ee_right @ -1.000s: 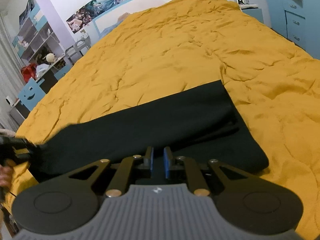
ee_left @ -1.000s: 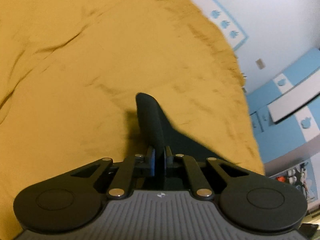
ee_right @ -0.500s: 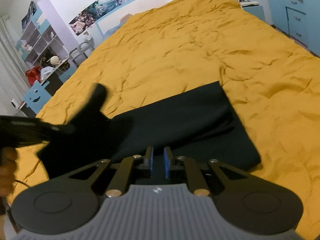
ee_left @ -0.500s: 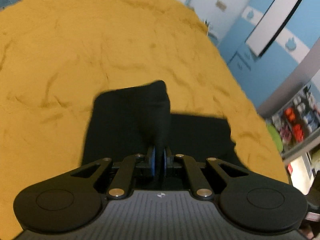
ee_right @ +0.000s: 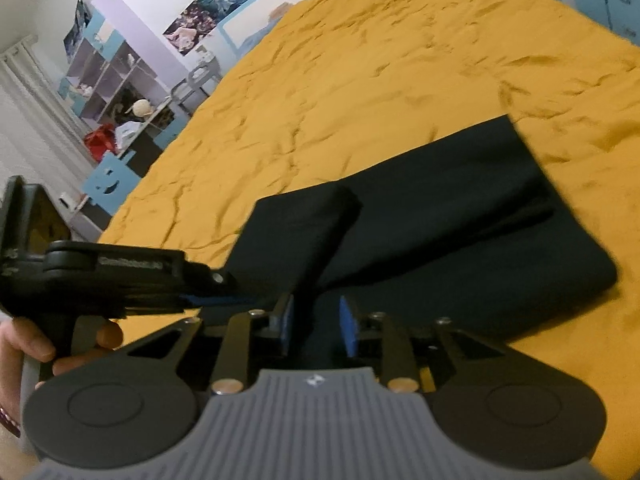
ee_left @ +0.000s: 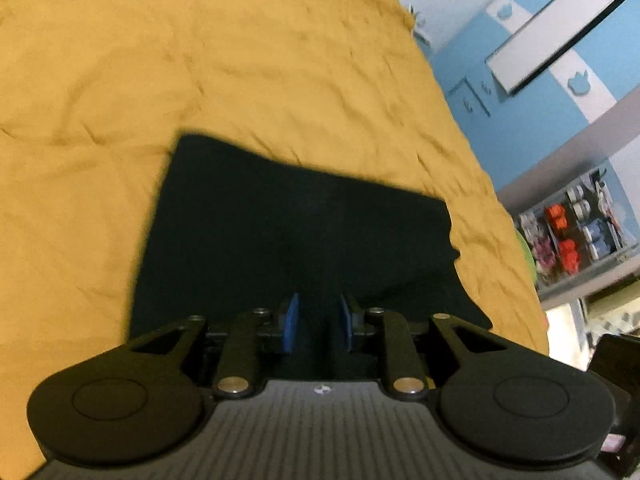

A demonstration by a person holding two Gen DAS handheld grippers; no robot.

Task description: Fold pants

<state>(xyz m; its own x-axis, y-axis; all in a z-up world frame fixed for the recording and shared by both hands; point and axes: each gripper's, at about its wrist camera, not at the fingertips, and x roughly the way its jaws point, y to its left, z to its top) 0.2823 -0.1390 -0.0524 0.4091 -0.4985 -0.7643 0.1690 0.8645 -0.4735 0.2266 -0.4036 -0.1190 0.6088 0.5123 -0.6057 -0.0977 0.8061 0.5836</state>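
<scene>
A: And there it goes: both claws have just been opening. The left claw (ee_left: pixel 318 322) has its blue pads apart now, black cloth lying below and between them rather than pinched.

B: Same on the right claw (ee_right: pixel 316 326). A half second back the left one was carrying a flap of the black pants (ee_right: pixel 420 216) across; now that flap lies laid over the rest of the garment.

A: So I'd judge the fold has landed and this is the release. A strip of cloth does run up between the right claw's pads, though, and whether it touches them I can't say.

B: In the right wrist view the left claw sits low at the left, a person's hand (ee_right: pixel 28 344) wrapped on its handle, tip right at the pants' near edge.

A: Materials: the pants read as a matte, soft knit, thick where doubled, with rounded folded edges and a roughly rectangular outline.

B: They sit near the foot of the bed on the mustard-yellow bedspread (ee_left: pixel 240 60), which is rumpled, quilt-like, full of shallow creases.
</scene>
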